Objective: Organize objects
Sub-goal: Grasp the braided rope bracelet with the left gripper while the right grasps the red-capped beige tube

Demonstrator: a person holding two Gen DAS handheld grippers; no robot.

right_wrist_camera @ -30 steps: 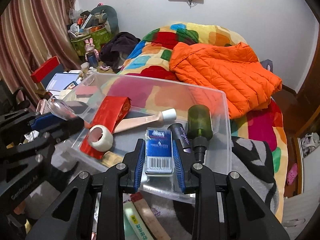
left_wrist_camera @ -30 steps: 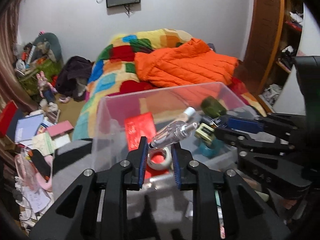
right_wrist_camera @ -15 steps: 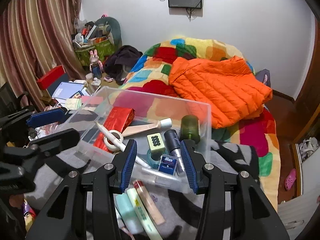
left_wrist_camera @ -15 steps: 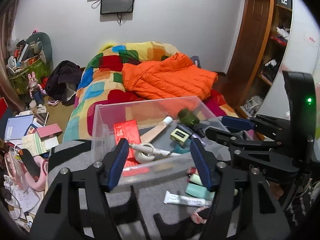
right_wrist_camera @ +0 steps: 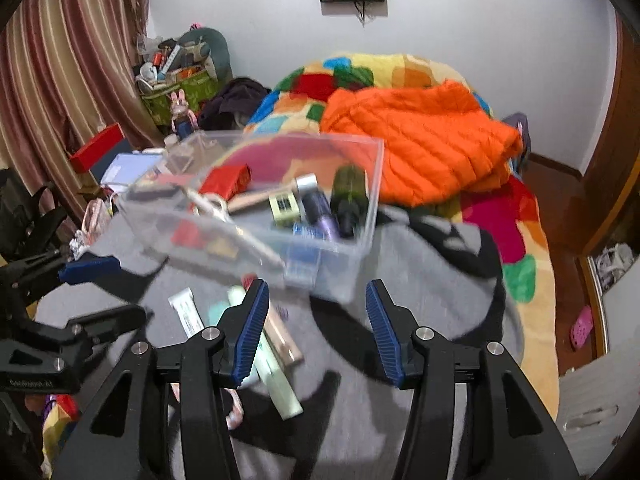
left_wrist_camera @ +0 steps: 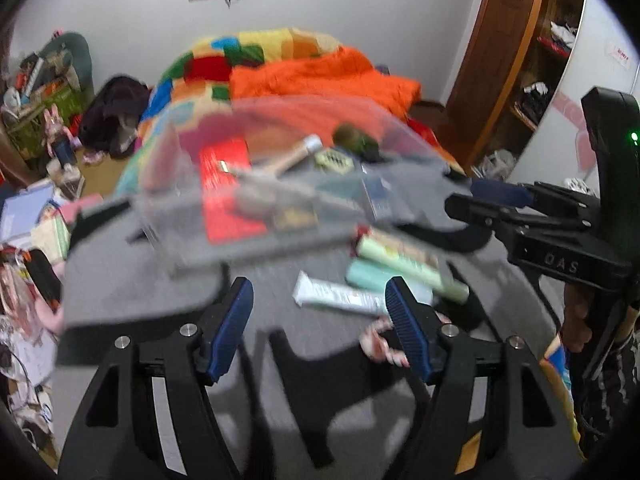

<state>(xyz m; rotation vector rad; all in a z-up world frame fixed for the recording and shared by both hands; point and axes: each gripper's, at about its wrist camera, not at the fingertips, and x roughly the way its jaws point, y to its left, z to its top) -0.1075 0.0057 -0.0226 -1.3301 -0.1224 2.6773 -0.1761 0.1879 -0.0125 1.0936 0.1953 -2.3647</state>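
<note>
Clear plastic bin [right_wrist_camera: 362,184] holds bottles, red box; left gripper [left_wrist_camera: 320,320], right gripper [right_wrist_camera: 314,320] both spread wide, nothing held.

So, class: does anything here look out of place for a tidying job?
Yes. Several tubes lie loose on the grey cloth in front of the clear bin, not inside it with the other items.

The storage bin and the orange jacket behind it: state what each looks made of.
Storage bin: clear rigid plastic, glossy; its contents and the quilt show through the walls. Orange jacket: probably thin synthetic shell over puffy fill, slight sheen; it bulges between stitched channels, though the fill itself is hidden.
</note>
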